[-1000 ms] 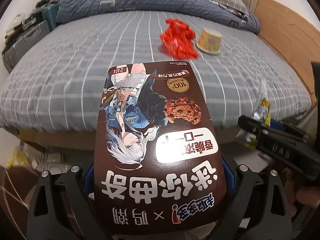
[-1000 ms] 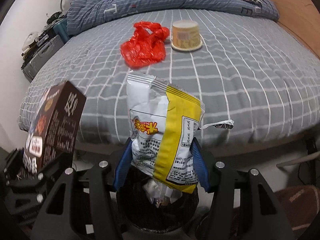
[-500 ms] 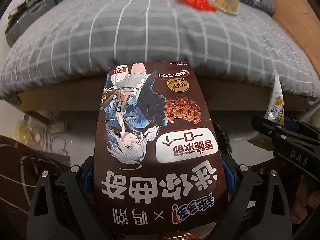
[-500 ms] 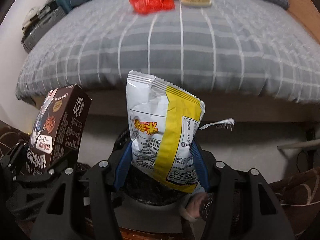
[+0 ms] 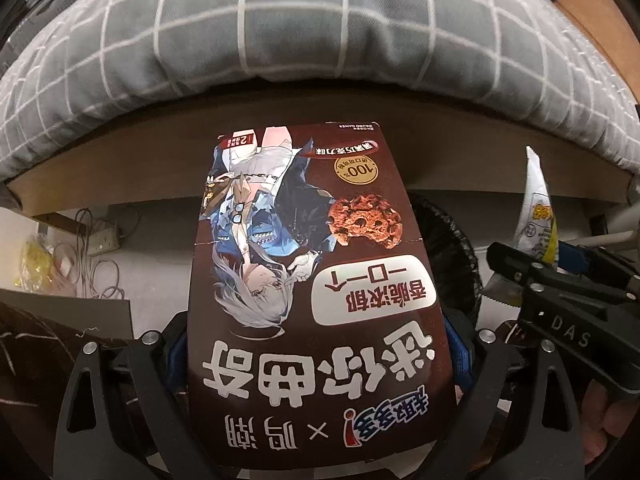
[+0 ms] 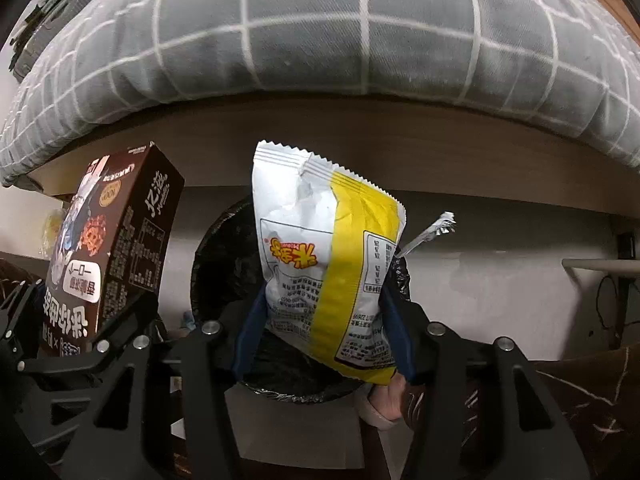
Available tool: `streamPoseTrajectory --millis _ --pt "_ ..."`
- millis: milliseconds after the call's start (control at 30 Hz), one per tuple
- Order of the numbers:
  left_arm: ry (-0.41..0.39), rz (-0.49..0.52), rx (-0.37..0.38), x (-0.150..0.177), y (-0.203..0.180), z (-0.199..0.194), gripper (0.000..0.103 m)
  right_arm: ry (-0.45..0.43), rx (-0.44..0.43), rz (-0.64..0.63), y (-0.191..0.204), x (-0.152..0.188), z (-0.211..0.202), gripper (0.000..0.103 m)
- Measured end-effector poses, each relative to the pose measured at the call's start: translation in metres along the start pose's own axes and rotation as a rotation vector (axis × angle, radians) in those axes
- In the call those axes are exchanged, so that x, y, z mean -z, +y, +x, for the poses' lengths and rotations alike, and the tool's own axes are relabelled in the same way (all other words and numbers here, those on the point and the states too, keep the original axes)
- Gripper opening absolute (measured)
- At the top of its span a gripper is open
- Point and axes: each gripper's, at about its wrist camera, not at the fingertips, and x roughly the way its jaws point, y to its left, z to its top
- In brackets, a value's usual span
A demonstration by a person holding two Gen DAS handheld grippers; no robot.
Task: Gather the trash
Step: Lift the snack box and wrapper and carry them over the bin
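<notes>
Left gripper [image 5: 320, 344]: jaws clamped on the cookie box [image 5: 316, 280], box filling frame centre, standing up between them
Right gripper [image 6: 324, 332]: blue jaws pinching the snack bag [image 6: 328, 264] low on both sides, bag rising to mid-frame
Bin [image 6: 224, 240]: black-lined, right behind the bag, below the bed [image 6: 320, 40] edge

I count one brown cookie box [image 5: 316, 320] and one yellow-and-white snack bag [image 6: 328, 276]. One black-lined bin [image 6: 224, 240]. I see two grippers [image 5: 316, 364] [image 6: 324, 344].
</notes>
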Motion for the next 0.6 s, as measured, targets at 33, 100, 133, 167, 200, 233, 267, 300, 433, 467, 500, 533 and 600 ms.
streamPoseTrajectory --millis 33,100,133,167,200,233,267,300,433,467,500,533,600 --pt "0.006 -0.005 -0.004 -0.001 0.001 0.003 0.092 0.006 0.004 0.002 -0.001 0.0 0.003 0.052" --pt "0.017 -0.01 -0.018 -0.002 0.003 0.009 0.092 0.024 0.007 0.005 -0.002 0.0 0.011 0.052" --pt "0.024 -0.019 -0.021 -0.003 0.006 0.012 0.092 0.032 0.008 0.005 0.0 -0.001 0.015 0.052" --pt "0.033 -0.027 -0.023 -0.004 0.008 0.014 0.092 0.041 0.009 0.005 0.002 -0.003 0.019 0.052" --pt "0.041 -0.032 -0.024 -0.006 0.008 0.015 0.092 0.051 0.01 0.003 0.004 -0.006 0.023 0.052" --pt "0.043 -0.049 -0.018 -0.008 0.01 0.013 0.092 0.059 0.009 0.001 0.006 -0.006 0.027 0.052" --pt "0.039 -0.053 -0.015 -0.01 0.012 0.012 0.092 0.065 0.005 0.0 0.008 -0.006 0.029 0.052" --pt "0.037 -0.047 -0.023 -0.011 0.011 0.011 0.092 0.068 0.003 -0.003 0.009 -0.006 0.031 0.052" --pt "0.038 -0.044 -0.041 -0.01 0.011 0.01 0.092 0.092 0.004 -0.019 0.013 -0.009 0.043 0.052" --pt "0.043 -0.037 -0.042 -0.01 0.009 0.009 0.092 0.098 0.002 -0.02 0.013 -0.011 0.046 0.052" --pt "0.044 -0.032 -0.052 -0.01 0.008 0.009 0.092 0.102 0.0 -0.02 0.014 -0.013 0.05 0.052" --pt "0.043 -0.031 -0.061 -0.01 0.008 0.009 0.092 0.102 -0.001 -0.021 0.016 -0.014 0.05 0.052" --pt "0.044 -0.038 -0.066 -0.011 0.011 0.007 0.092 0.106 0.0 -0.033 0.015 -0.019 0.05 0.053"
